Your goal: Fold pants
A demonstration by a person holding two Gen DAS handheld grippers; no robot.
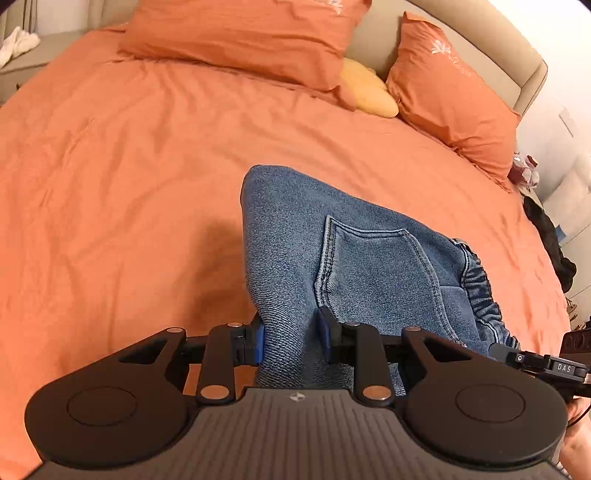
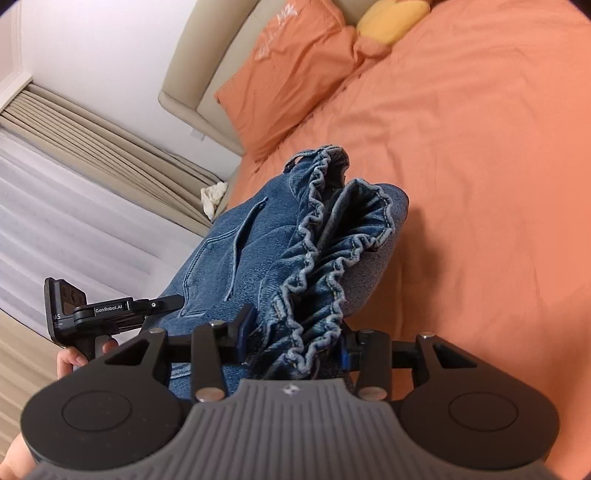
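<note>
Spreading wide beneath everything, the orange-sheeted bed (image 1: pixel 129 166) carries two orange pillows (image 1: pixel 243 33) with white embroidered flowers. Above it hangs the blue denim pants (image 1: pixel 332 258), lifted clear, gathered elastic waistband toward the right side, back pocket facing up, length running away toward the pillows. Left tongs (image 1: pixel 291 339) are partly closed, clenched on folded denim. Right tongs (image 2: pixel 291 343) are partly closed too, clamped on the ruffled waistband. Lettering reads "GenRobot.AI" and "DAS" on the black gripper bodies.
</note>
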